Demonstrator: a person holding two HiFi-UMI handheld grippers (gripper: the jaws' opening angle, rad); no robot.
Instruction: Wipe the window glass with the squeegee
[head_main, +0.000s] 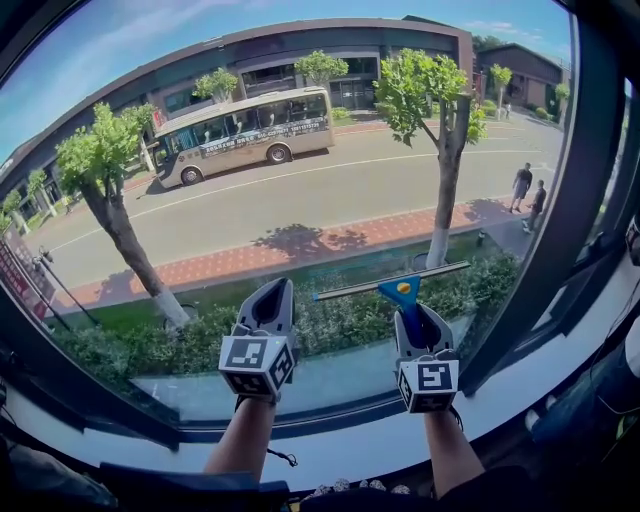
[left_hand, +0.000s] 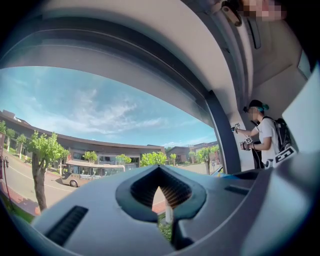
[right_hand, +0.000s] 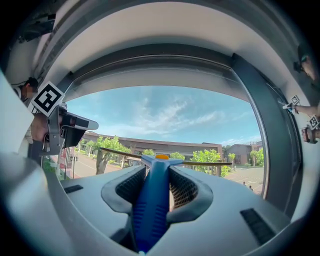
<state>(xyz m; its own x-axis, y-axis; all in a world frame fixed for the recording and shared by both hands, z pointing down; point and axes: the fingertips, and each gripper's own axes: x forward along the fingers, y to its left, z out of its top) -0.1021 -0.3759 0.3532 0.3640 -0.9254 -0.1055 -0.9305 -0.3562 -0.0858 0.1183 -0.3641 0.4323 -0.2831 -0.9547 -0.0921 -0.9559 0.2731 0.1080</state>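
Observation:
The squeegee (head_main: 398, 288) has a blue handle and a long thin blade lying across the lower window glass (head_main: 300, 180). My right gripper (head_main: 412, 312) is shut on the handle, below the blade. In the right gripper view the blue handle (right_hand: 151, 200) runs up between the jaws of the right gripper (right_hand: 156, 170), and the blade (right_hand: 200, 163) crosses the glass (right_hand: 170, 115) just beyond them. My left gripper (head_main: 274, 292) is held up to the left of the squeegee, shut and holding nothing. In its own view the left gripper (left_hand: 159, 171) points at the glass (left_hand: 100, 125).
A dark window post (head_main: 560, 220) stands just right of the squeegee. Below the glass runs a white sill (head_main: 400, 440). Another person (left_hand: 265, 135) with grippers stands by the post. A gripper with a marker cube (right_hand: 55, 120) shows at the left of the right gripper view.

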